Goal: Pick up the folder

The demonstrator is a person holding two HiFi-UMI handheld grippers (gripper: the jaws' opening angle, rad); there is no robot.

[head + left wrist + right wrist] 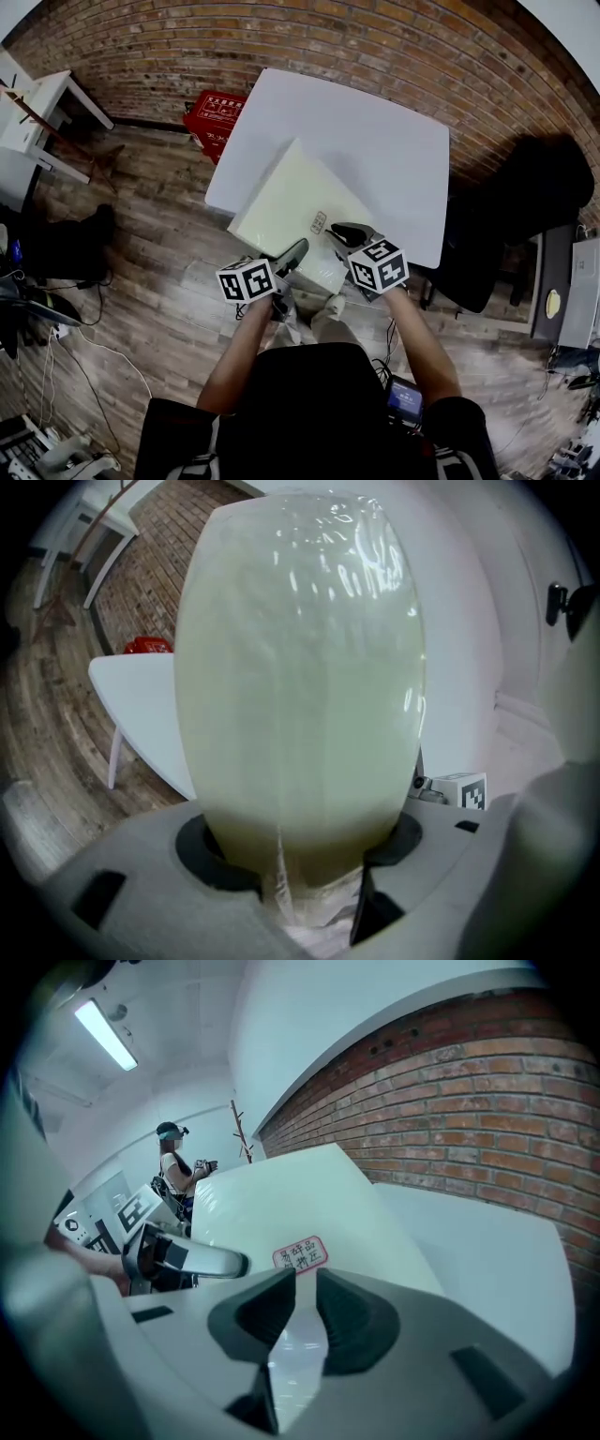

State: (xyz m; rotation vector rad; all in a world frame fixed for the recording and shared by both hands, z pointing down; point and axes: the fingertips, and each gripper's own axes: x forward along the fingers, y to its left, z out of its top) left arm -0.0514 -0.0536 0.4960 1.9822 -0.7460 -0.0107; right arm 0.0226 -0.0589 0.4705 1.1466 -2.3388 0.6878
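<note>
Over the table (375,141), left tool (292,254) and right tool (349,232) clamp folder (289,202).

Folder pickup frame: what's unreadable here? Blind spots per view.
- Head view: the near edge of the folder sits under the left gripper and right gripper; its label is too small to read.
- Head view: the table cuts off part of the red crate; contents unclear.
- Left gripper view: the folder fills the middle and hides most of the table.
- Right gripper view: the folder's underside is hidden by its own top face.
</note>
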